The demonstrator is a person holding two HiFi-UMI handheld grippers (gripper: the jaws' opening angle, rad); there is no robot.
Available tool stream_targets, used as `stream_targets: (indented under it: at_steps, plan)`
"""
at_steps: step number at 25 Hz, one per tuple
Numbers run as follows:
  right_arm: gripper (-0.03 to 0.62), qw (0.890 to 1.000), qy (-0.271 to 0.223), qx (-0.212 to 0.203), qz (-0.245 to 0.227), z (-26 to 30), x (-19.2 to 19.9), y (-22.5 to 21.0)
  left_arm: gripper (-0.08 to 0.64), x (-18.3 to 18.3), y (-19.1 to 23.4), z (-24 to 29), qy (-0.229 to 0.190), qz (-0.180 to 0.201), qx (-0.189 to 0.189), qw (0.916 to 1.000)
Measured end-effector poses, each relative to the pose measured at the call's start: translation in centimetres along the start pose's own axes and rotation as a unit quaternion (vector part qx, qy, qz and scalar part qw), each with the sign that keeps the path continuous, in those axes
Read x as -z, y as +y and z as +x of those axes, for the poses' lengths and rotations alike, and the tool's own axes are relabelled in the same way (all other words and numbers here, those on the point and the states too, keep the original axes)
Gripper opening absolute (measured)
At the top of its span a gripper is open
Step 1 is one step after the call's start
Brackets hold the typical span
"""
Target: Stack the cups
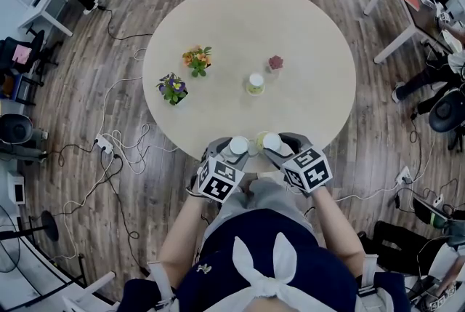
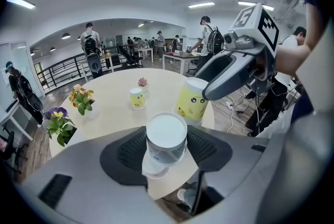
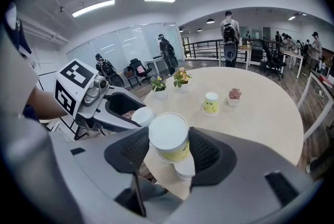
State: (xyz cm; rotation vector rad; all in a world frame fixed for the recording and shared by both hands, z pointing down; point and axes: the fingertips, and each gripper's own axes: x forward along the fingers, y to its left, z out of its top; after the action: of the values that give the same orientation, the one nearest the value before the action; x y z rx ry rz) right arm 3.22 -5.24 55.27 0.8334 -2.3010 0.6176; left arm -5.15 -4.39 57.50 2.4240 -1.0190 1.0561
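I am gripping an upturned pale cup in the left tongs and a yellow cup in the right tongs, both nearer me than the lone cup on the counter, and I should be centring one squarely over the other before lowering.

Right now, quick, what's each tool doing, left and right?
Left tool: closed on a pale cup.
Right tool: closed on a yellow cup.
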Motion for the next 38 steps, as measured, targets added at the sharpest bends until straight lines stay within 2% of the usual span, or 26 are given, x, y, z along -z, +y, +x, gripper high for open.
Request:
stream_targets:
  at_steps: [23, 38]
  plan:
    - [0.244, 0.999, 0.043, -0.006, -0.026, 2.1, 1.6, 0.4, 0.253, 0.1, -0.1, 0.0, -0.001, -0.002, 0.000, 1.0000]
    - [0.245, 0.998, 0.049, -0.014, -0.043, 2.6, 1.8, 0.6, 0.253, -0.2, -0.2, 0.2, -0.005, -0.010, -0.005, 0.9999]
